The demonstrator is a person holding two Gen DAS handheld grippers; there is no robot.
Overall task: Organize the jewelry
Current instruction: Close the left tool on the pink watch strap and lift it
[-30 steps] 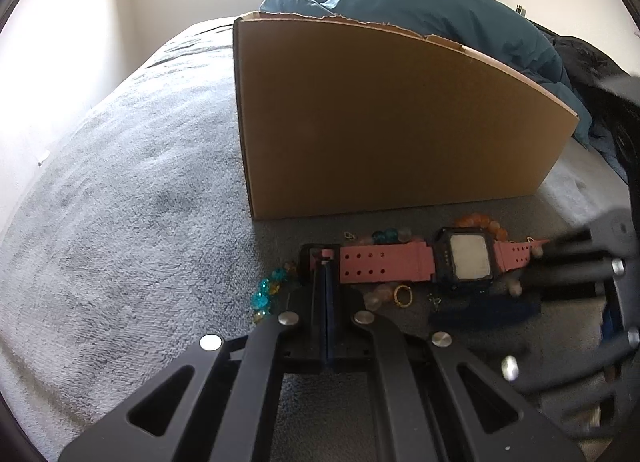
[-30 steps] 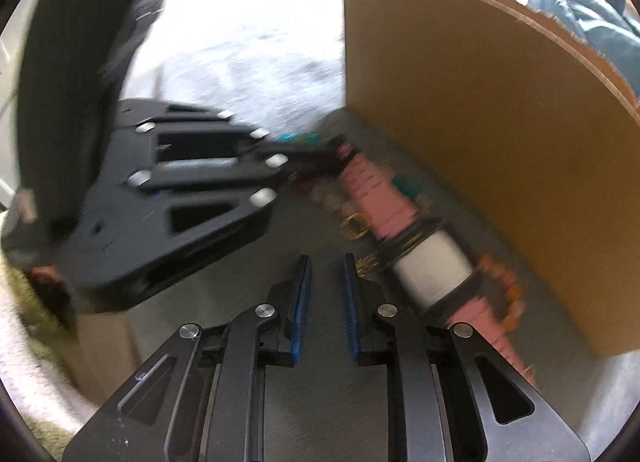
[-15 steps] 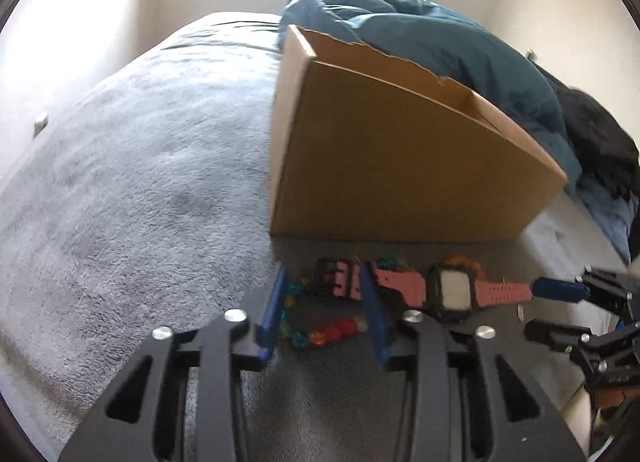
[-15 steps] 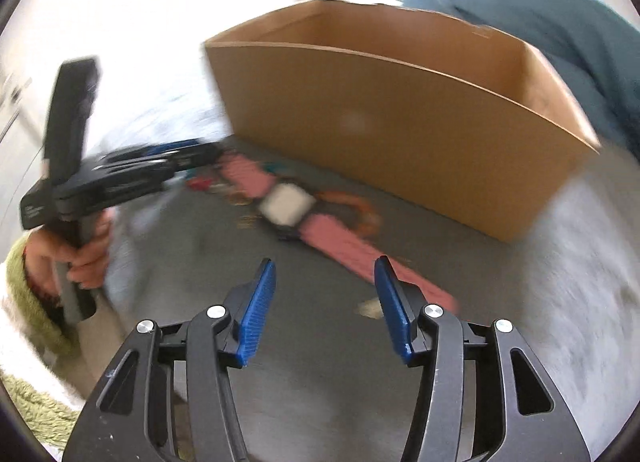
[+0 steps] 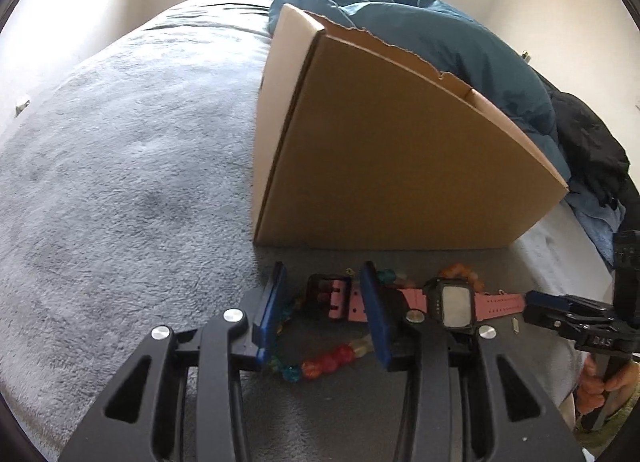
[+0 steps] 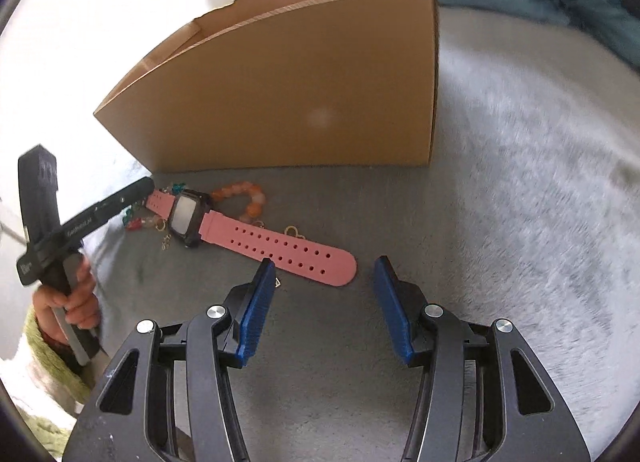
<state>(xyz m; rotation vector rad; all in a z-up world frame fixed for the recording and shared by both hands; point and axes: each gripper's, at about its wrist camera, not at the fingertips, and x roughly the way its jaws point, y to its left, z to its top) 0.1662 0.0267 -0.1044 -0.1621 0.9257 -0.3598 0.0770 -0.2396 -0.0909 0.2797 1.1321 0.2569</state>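
Watch (image 6: pixel 256 240) lies flat on the blanket (image 5: pixel 120 189) before the box (image 6: pixel 288 101), let go.
Both grippers, left (image 5: pixel 324 318) and right (image 6: pixel 324 310), have gone from pressed together to spread; nothing is boxed yet.

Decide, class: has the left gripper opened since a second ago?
Yes. The left gripper, shut then, now stands open, its fingers straddling the pink watch strap's buckle end before the cardboard box.

Your left black claw with blue-padded fingers (image 5: pixel 324 310) is spread wide, angled low and forward. Your right black claw with blue pads (image 6: pixel 326 302) is also spread wide, nothing between its fingers. Your bare left hand (image 6: pixel 76 302) grips that claw's handle, upright.
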